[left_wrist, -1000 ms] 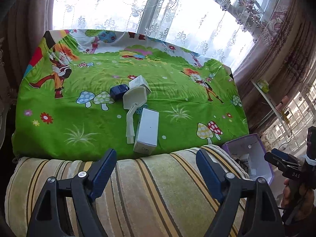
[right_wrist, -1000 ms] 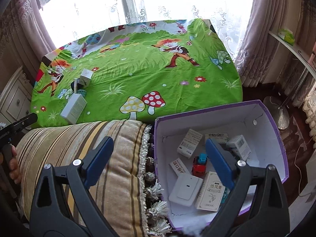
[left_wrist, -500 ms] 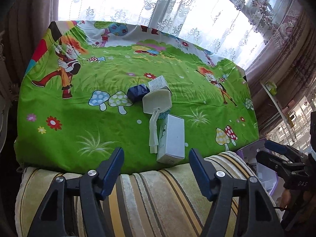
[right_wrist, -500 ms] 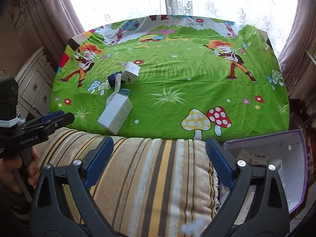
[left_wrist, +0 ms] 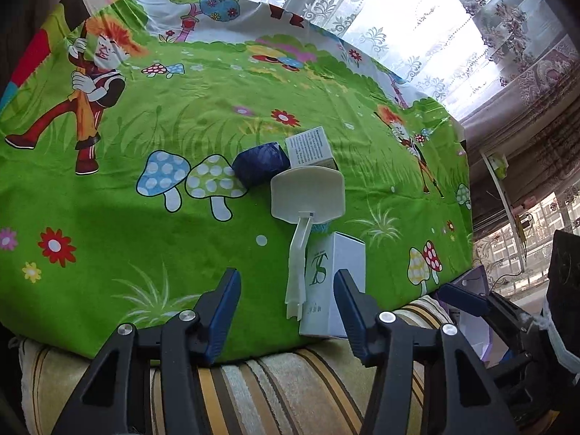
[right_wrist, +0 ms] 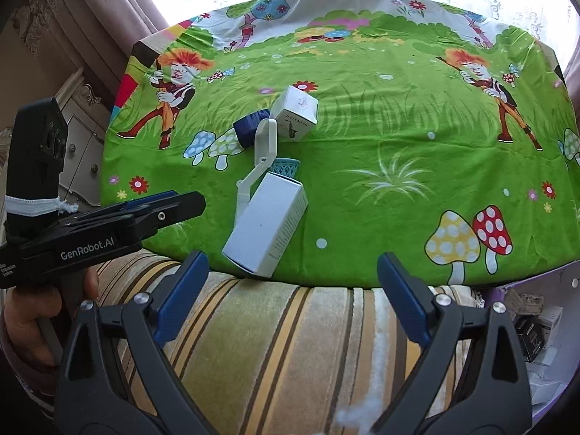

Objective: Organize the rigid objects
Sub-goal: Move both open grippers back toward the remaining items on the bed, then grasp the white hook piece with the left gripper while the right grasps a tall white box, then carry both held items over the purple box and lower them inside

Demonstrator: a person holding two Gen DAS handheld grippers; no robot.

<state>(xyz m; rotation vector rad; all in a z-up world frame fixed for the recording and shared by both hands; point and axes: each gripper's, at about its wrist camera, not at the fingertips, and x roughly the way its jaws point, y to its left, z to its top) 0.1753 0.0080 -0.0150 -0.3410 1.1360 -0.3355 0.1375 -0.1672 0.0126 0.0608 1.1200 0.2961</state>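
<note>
On the green cartoon bedsheet lie a tall white box, a white toy basketball hoop with a teal net, a dark blue box and a small white box. My left gripper is open and empty, its fingers either side of the tall box's near end. My right gripper is open and empty above the striped cushion, just short of the tall white box. The hoop, blue box and small white box lie beyond.
A purple bin holding several small boxes sits at the right beside the bed. The left gripper shows in the right wrist view. Lace curtains and a window lie behind the bed; a white dresser stands at the left.
Both grippers have moved forward and left toward the cluster on the sheet. The right wrist view swung away from the purple bin. The left gripper now brackets the tall white box's near end.
</note>
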